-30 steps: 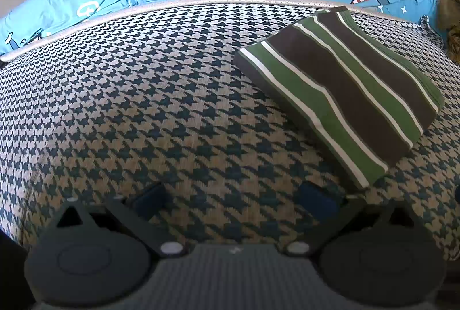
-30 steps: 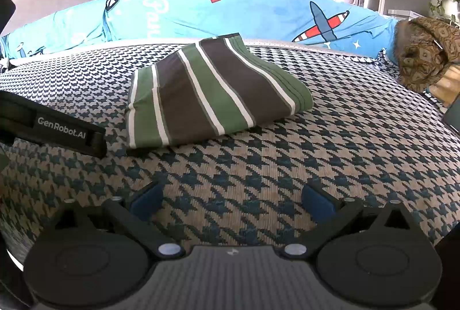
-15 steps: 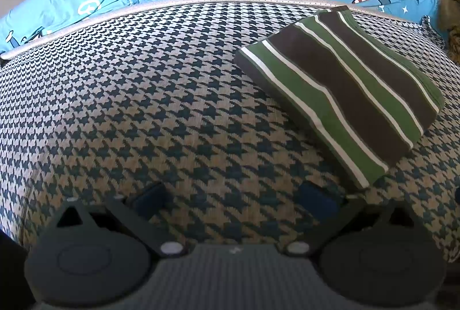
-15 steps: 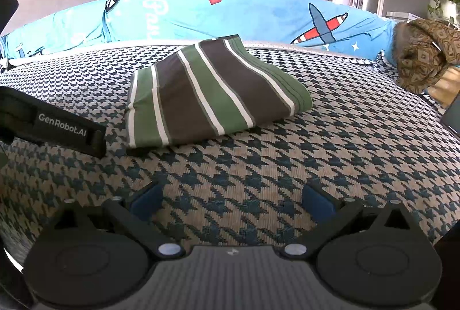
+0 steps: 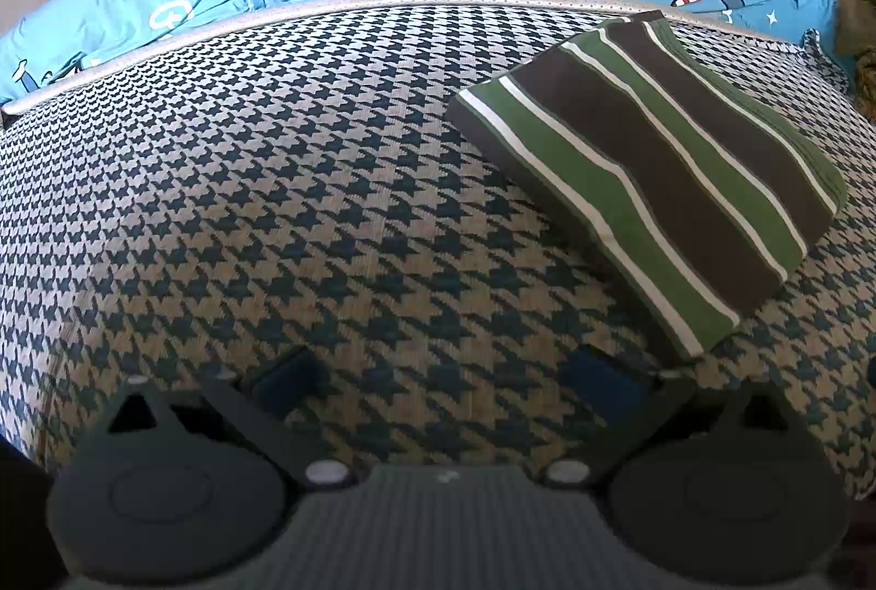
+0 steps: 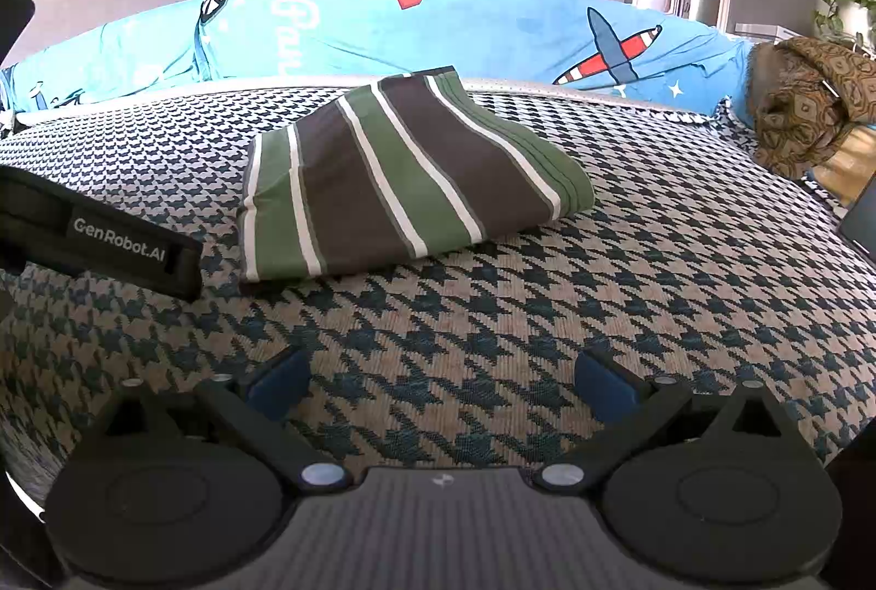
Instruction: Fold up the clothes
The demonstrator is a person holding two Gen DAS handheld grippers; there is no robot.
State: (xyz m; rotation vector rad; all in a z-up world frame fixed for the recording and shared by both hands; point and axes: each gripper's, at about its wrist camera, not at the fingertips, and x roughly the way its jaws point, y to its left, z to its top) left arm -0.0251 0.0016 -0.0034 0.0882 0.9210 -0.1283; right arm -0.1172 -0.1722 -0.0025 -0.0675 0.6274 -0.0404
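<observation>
A folded garment (image 5: 646, 174) with green, brown and white stripes lies flat on the houndstooth-covered surface (image 5: 274, 185). In the left wrist view it sits to the upper right of my left gripper (image 5: 446, 385), which is open with nothing between its blue pads; the garment's near corner reaches close to the right pad. In the right wrist view the same garment (image 6: 405, 185) lies ahead and slightly left of my right gripper (image 6: 441, 385), also open and empty, hovering over bare cover. The left gripper's body (image 6: 98, 239) shows at the left edge there.
A blue cartoon-print cushion (image 6: 438, 26) runs along the far edge of the surface. A brown patterned cloth heap (image 6: 805, 108) sits at the far right. A dark flat device edge (image 6: 859, 218) shows at the right border. A chair and doorways stand behind.
Almost nothing differs; the right wrist view has shifted very slightly, and the garment and both open grippers stay where they were.
</observation>
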